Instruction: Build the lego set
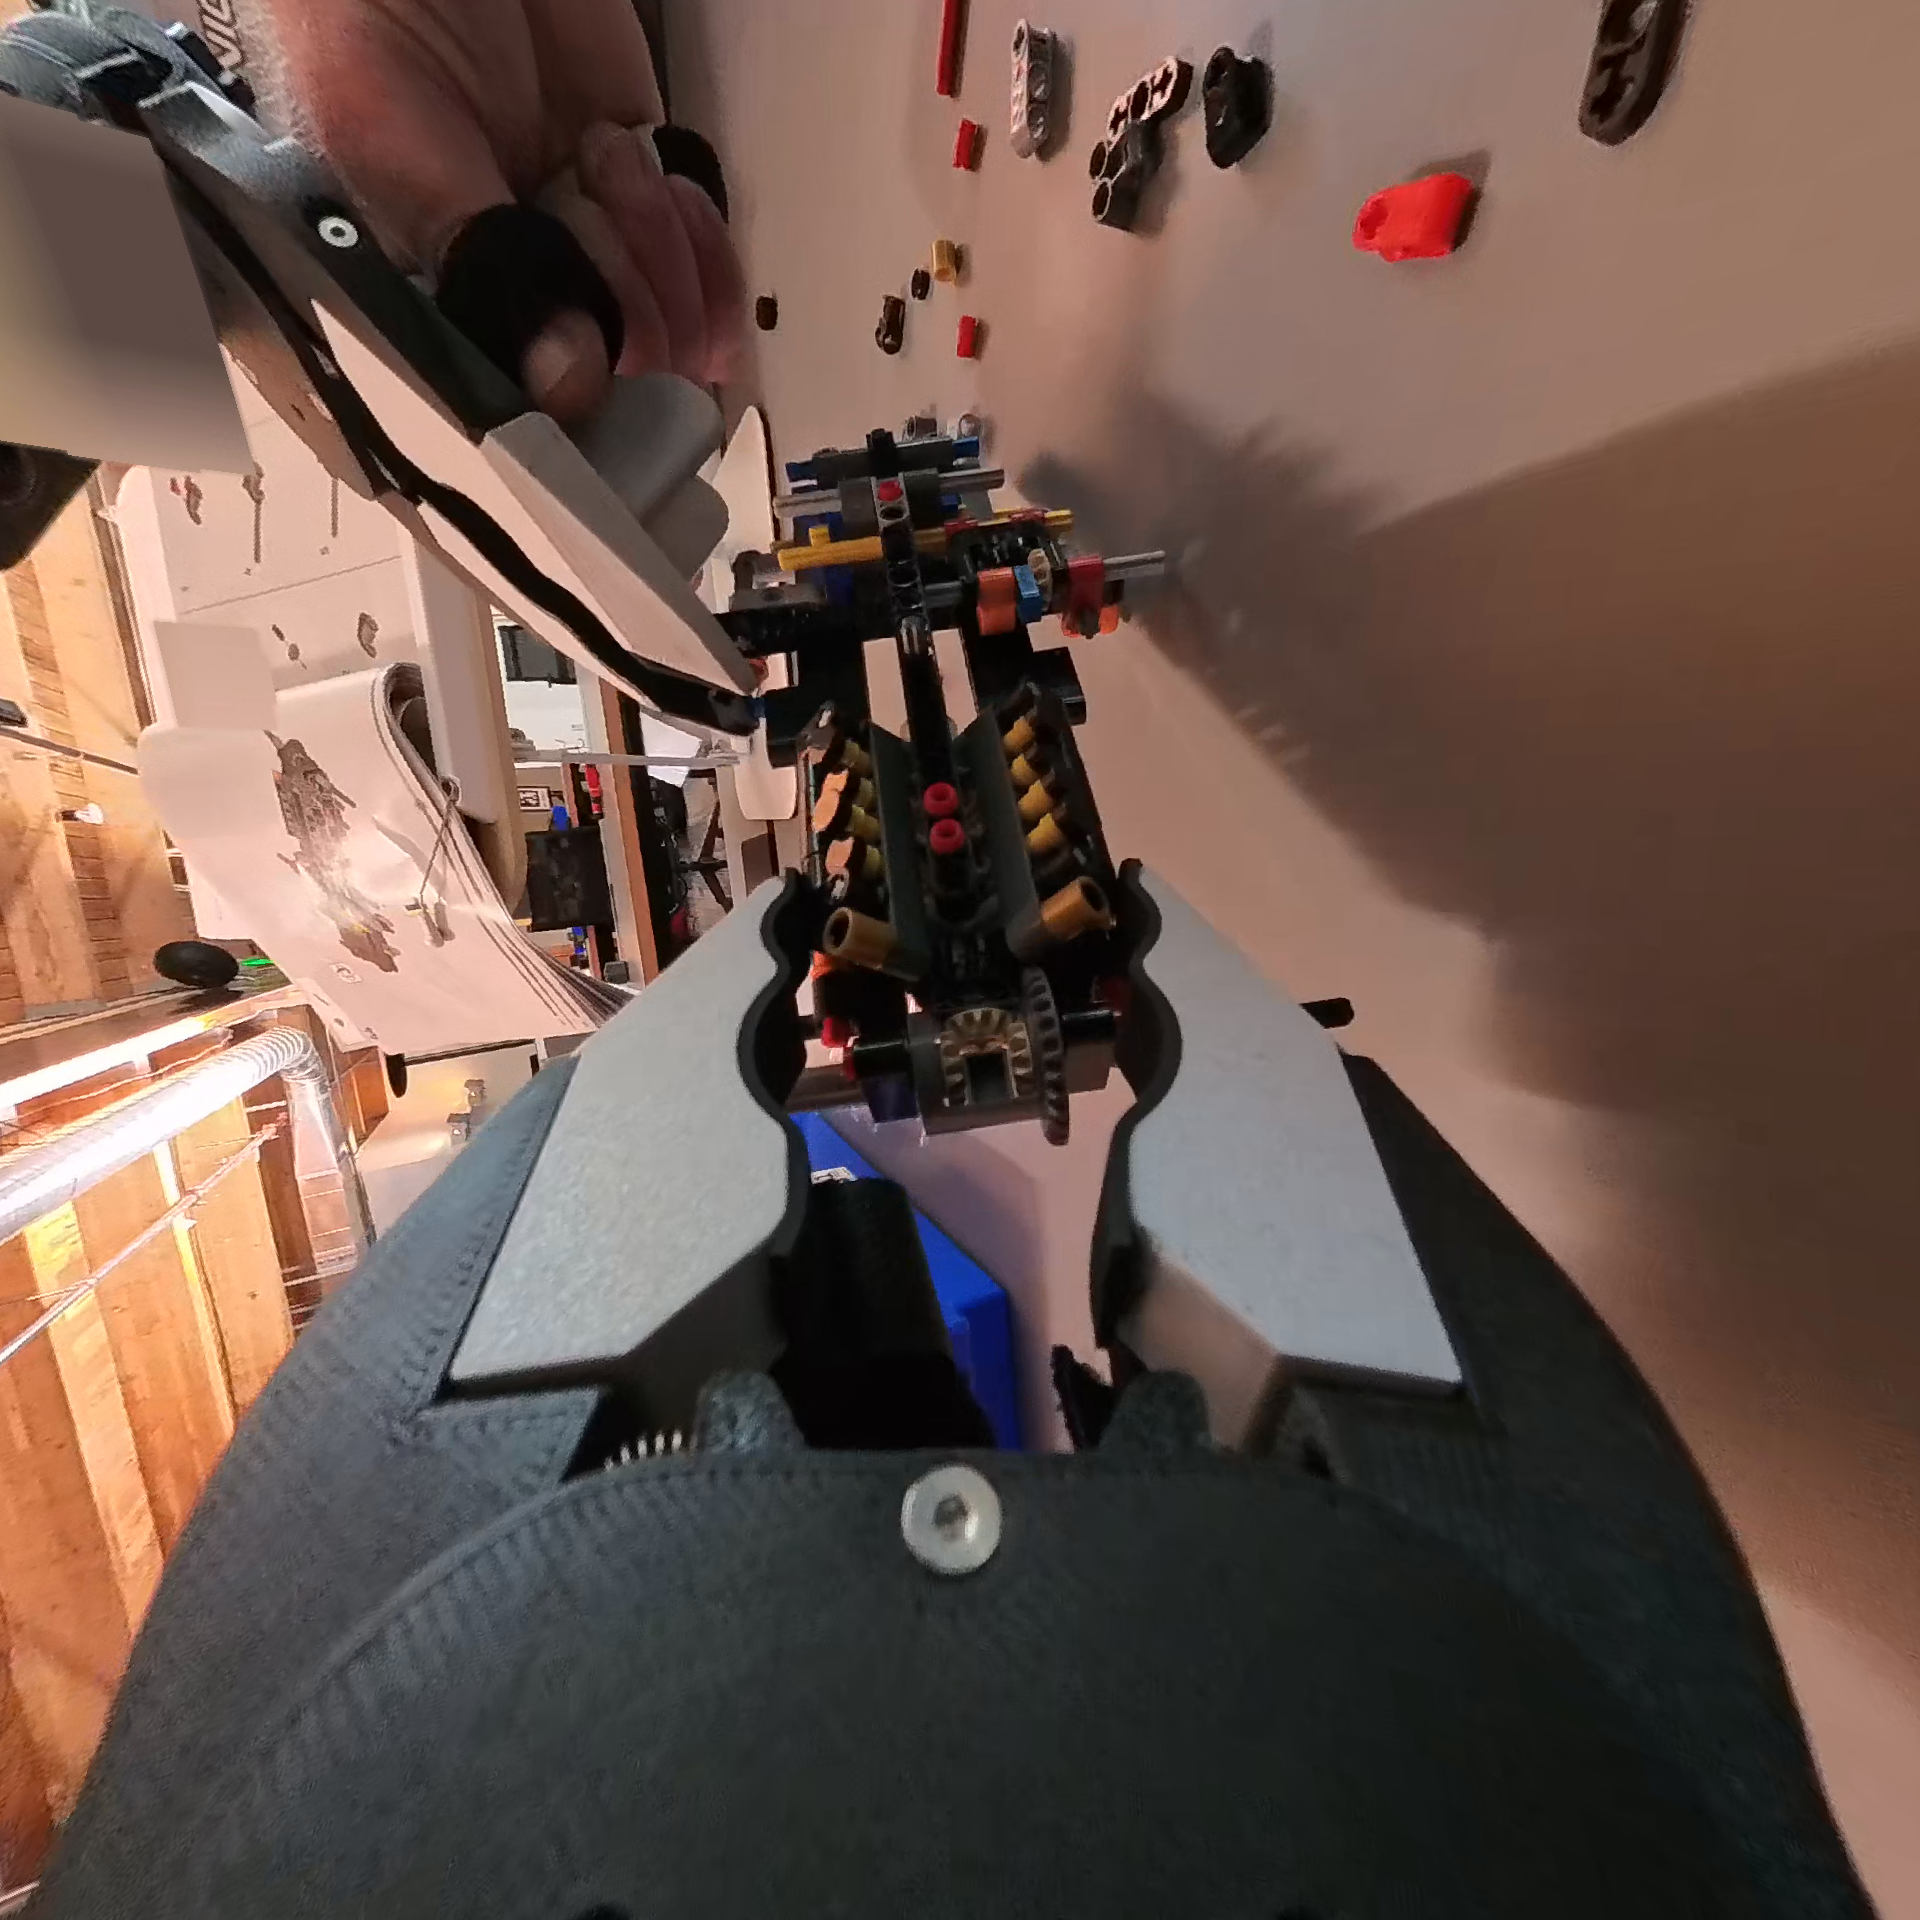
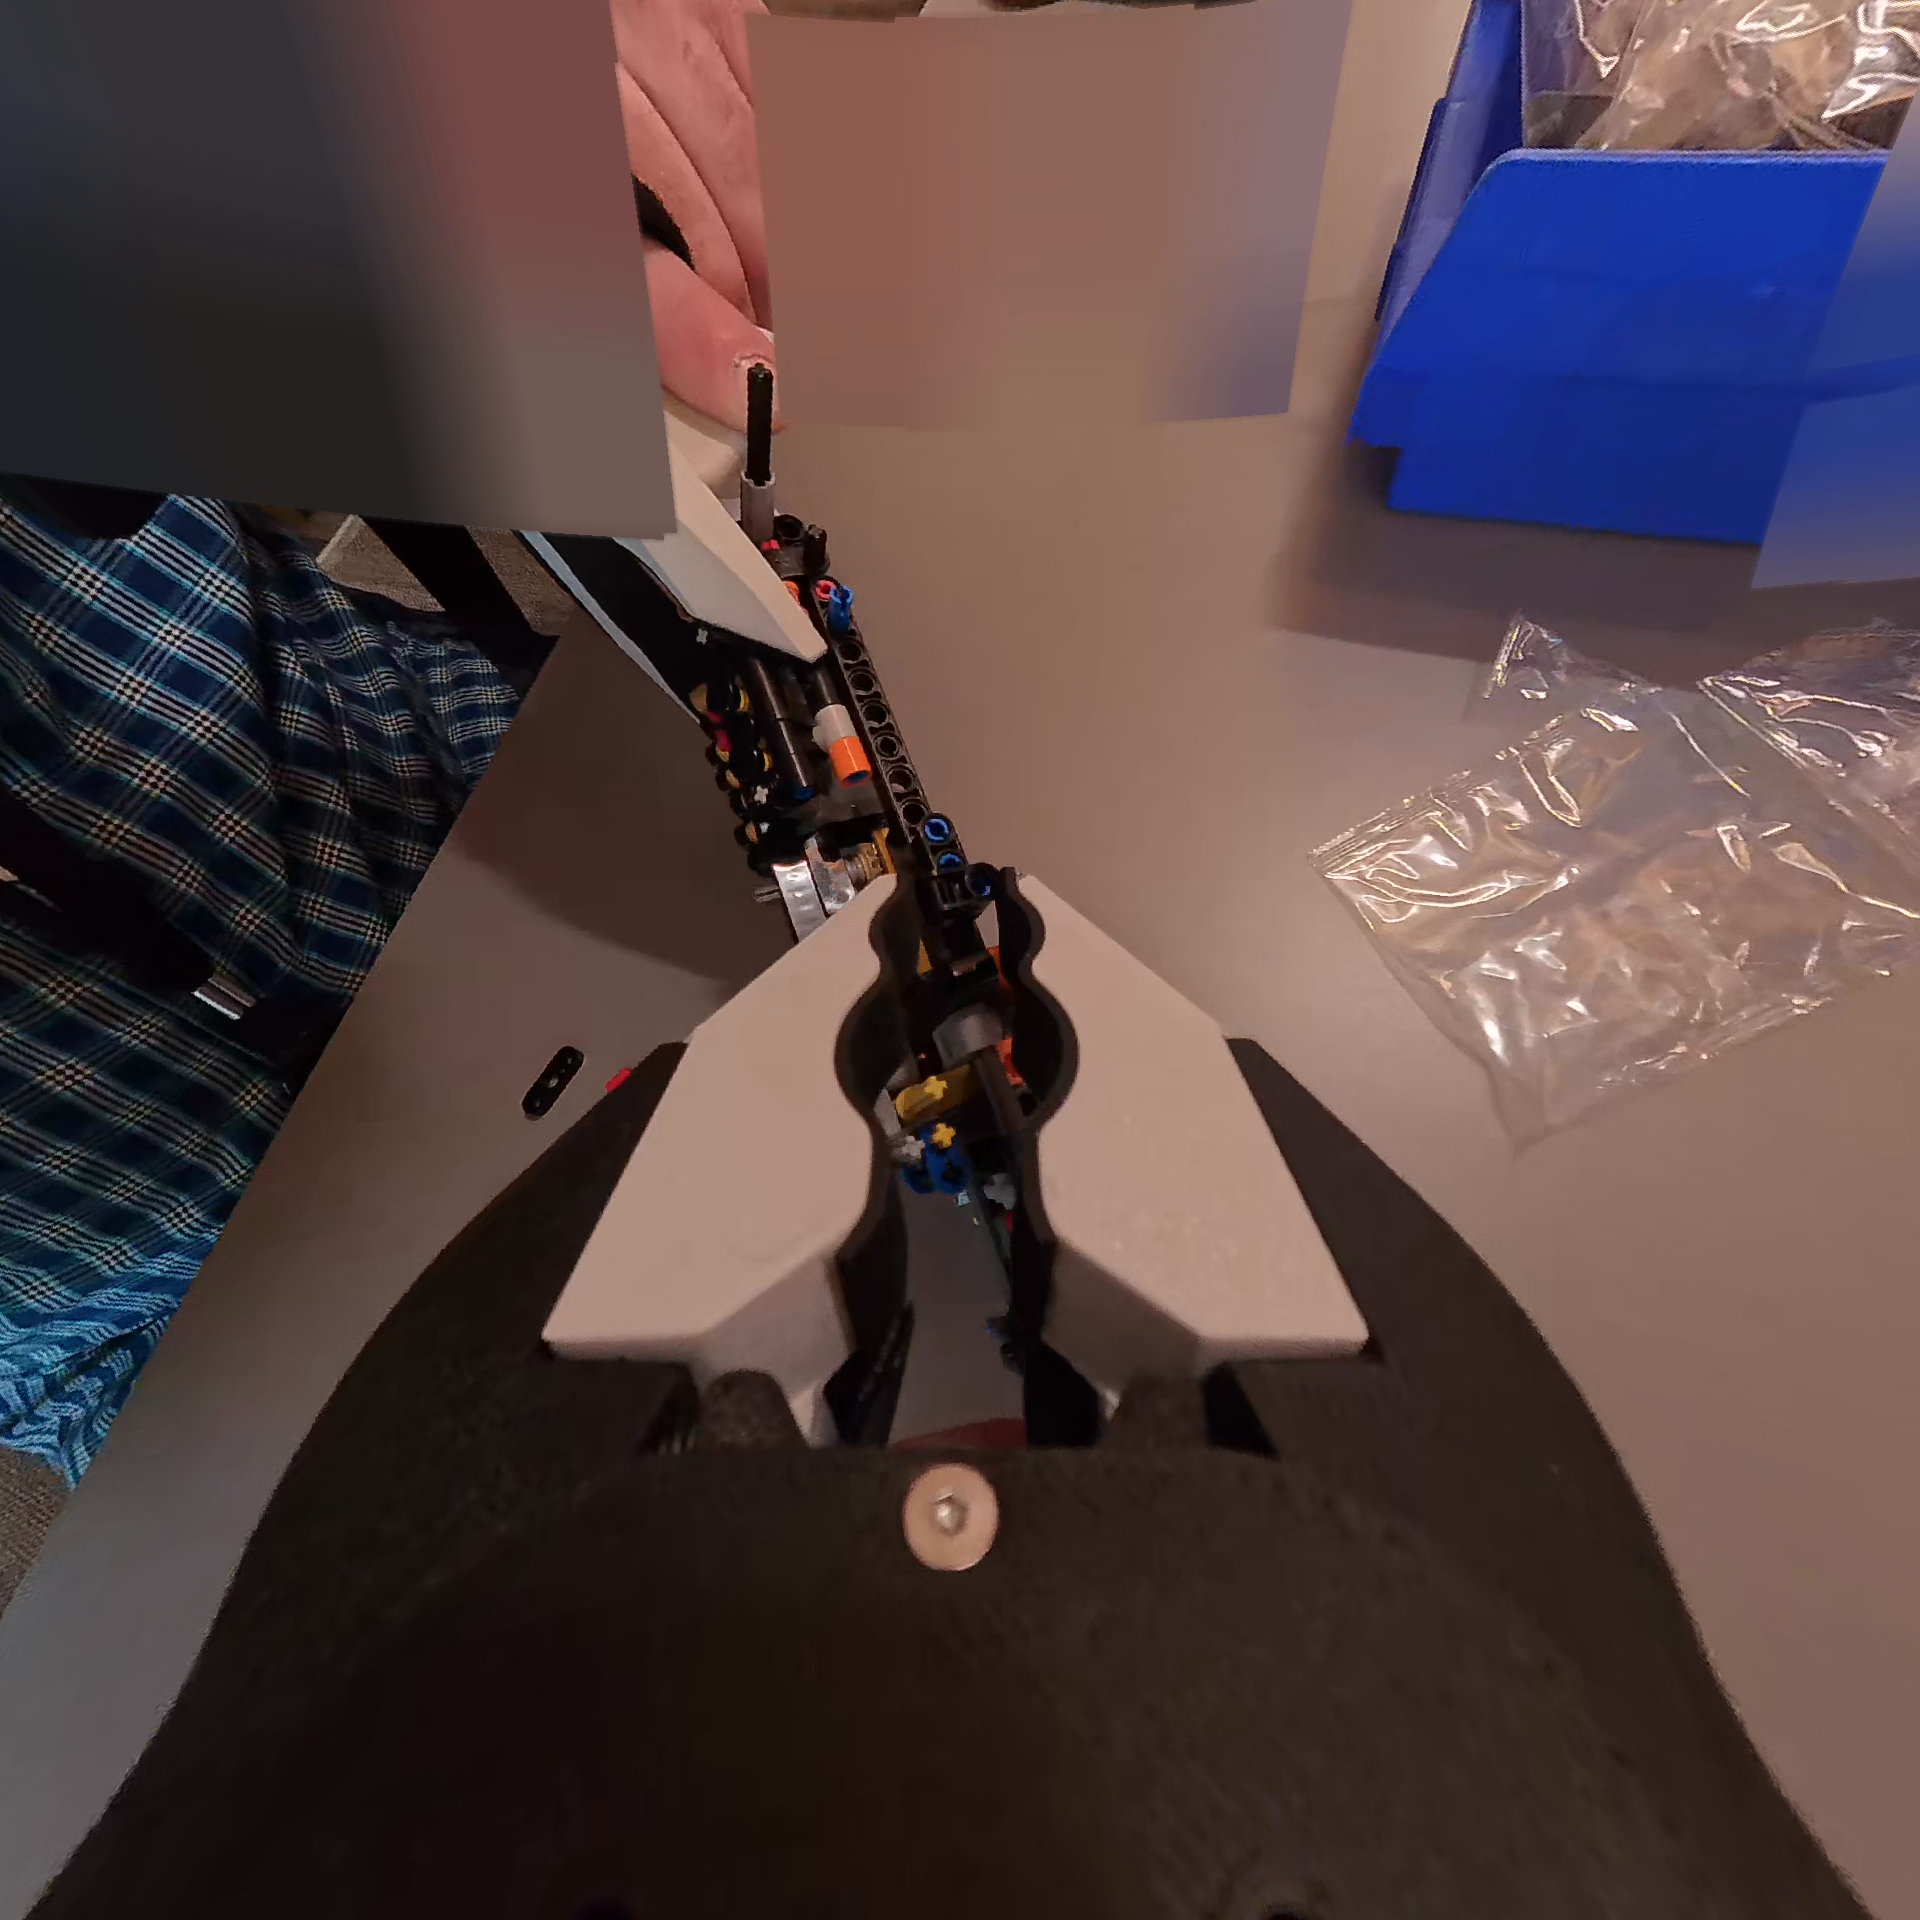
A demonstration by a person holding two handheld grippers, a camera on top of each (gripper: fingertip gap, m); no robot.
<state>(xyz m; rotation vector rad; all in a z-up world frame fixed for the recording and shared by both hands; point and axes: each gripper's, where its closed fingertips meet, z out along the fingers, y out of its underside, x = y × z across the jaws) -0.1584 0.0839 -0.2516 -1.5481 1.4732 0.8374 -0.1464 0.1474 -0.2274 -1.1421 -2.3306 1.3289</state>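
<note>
Right now both grippers are holding the same thing — the half-built lego car (image 1: 940,831). It is lifted up, a bit off the grey table (image 1: 1299,727), so no part of it seems to rest there.

The left gripper (image 1: 961,904) hugs the back end of the car, where the grey gear and the yellow engine pins are. Its two fingers sit on each side of the car and press in on it. I think it holds this end so the car cannot wobble.

The right gripper (image 2: 951,894) is pinched nearly closed on the other end, on the long black beam (image 2: 883,717) with holes in it. The beam runs between its fingers and out past the tips. Holding both ends keeps the car steady, maybe so it can be turned and looked at.

Loose lego pieces lie well apart from the car, up near the far edge of the table — a red piece (image 1: 1415,216) and some black and grey ones (image 1: 1132,140). A blue bin (image 2: 1621,332) stands by one corner, with clear plastic bags (image 2: 1621,862) near it. An open instruction book (image 1: 343,831) lies off to the side.
</note>
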